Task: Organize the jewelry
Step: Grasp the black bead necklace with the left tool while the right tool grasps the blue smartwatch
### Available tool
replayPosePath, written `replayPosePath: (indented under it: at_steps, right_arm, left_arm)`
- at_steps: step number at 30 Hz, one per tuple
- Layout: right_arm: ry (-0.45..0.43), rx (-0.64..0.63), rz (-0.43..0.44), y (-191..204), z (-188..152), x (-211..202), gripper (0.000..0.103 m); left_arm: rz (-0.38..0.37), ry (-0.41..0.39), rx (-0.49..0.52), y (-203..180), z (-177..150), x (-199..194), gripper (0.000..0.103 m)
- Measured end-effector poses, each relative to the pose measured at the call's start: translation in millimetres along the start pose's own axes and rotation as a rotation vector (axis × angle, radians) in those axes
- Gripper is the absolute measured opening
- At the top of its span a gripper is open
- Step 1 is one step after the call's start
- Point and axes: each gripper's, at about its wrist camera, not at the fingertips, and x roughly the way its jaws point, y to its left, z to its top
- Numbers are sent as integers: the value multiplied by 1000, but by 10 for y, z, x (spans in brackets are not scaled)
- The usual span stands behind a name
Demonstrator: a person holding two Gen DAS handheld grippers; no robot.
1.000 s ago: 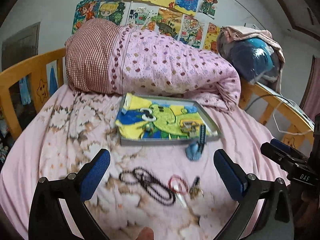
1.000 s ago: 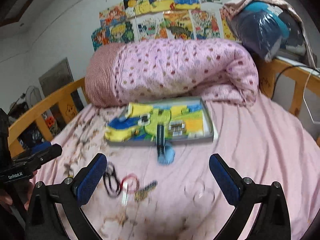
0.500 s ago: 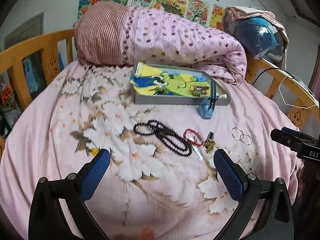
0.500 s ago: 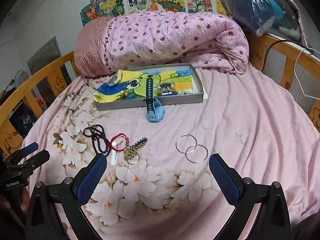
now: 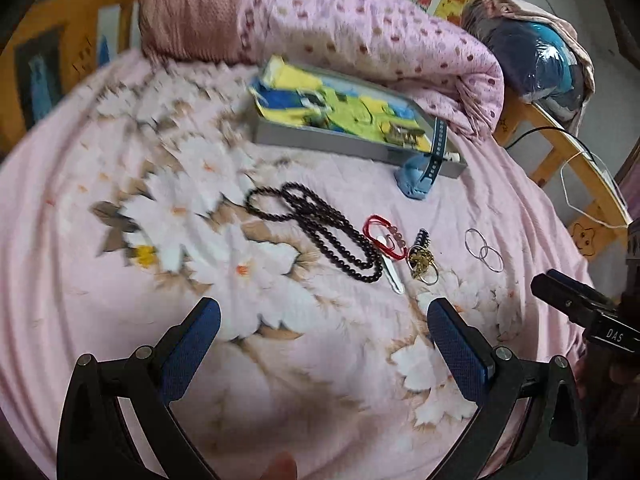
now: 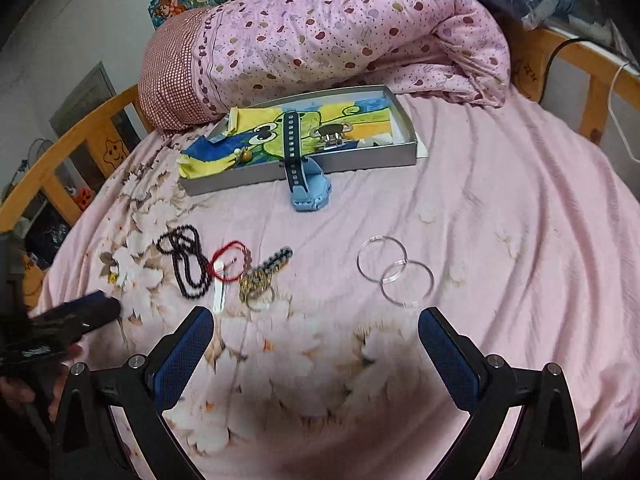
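Left gripper (image 5: pixel 323 334): jaws spread wide, nothing held; it hovers over the bedsheet (image 5: pixel 120 280) at the lower centre of the left wrist view.
Right gripper (image 6: pixel 315 336): jaws likewise wide apart and empty, at the lower centre of the right wrist view.
Jewelry location: all loose pieces lie mid-frame on the sheet. Black bead necklace (image 5: pixel 320 232) at left; red cord bracelet (image 5: pixel 382 236) touching its right end; gold keyring charm (image 5: pixel 422 260) just beside that; two clear bangles (image 6: pixel 394 270) well apart to the right, overlapping each other.
Tray: grey-walled tray (image 6: pixel 320 168) in the upper centre, lined with a cartoon print; a blue watch (image 6: pixel 298 168) hangs over its front wall.
Handling, necklace: limp and light; judged likely to trail and snag the red cord. Grip a doubled section of the strand.
Handling, bangles: rigid, thin, probably slippery; pinch across the rim at a point clear of the overlap.
Handling, charm: small, irregular; take it by the ring.
Edges: soft sheet gives under pressure, so fingers can press down around flat pieces.
Open room: bare sheet between the bangles and the tray; rolled quilt (image 6: pixel 340 36) closes off the area behind the tray.
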Motion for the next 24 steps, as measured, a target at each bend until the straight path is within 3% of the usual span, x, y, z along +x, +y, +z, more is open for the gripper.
replayPosePath:
  at_steps: [5,10,15,24]
  right_arm:
    - [7,-15,81,-82,346,333,103]
    - [28,-8,146,-111,624,774,103]
    - [35,-24,158,-31,859,1239,103]
    - [56,-28,95,1,952,1735,88]
  left_arm:
    - [-1,14,-33,73,203,261,101]
    - [-33,33,-133,258,427,499,98]
    - [-33,73,-170,377,589,711,66]
    - [68,100,-40,260,654,871,51]
